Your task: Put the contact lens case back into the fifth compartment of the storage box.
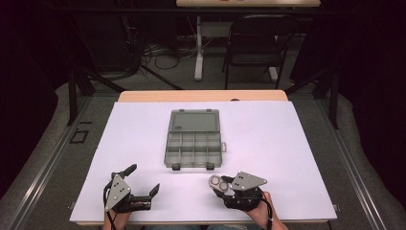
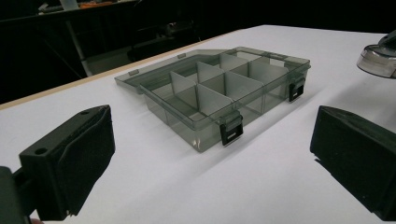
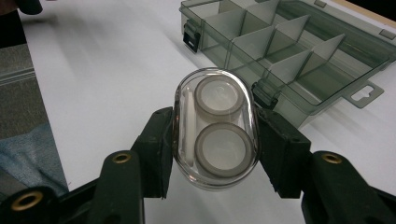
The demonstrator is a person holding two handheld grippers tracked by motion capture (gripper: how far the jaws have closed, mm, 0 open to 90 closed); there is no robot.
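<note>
Right gripper view shows my right gripper [image 3: 215, 140] clamped on a small clear oval plastic capsule [image 3: 215, 127] with two grey-rimmed white discs inside; its two black jaws press the capsule's long sides, so its long axis runs away from me along the line of the jaws. In the high view that same right gripper [image 1: 221, 184] sits low near the front edge of the white table sheet [image 1: 287, 143], the capsule [image 1: 218, 182] poking out toward the left and slightly forward. My left gripper [image 1: 143, 179] rests on the near left of the sheet, holding nothing, its jaws spread wide apart, as the left gripper view confirms with bare sheet between them. Ahead of both lies the smoke-grey translucent plastic compartment box [image 1: 194, 147], its lid [image 1: 195, 120] folded flat away from me and its divided cells open upward. The box lies forward and a little left of the capsule, with its two dark latches [image 3: 191, 36] on the near wall facing me. My right gripper is the nearer one and already carries the load, so I judge the coming move is a short reach forward to a near-row cell, and the capsule's long axis may need turning to fit between the dividers [image 2: 212, 98].
</note>
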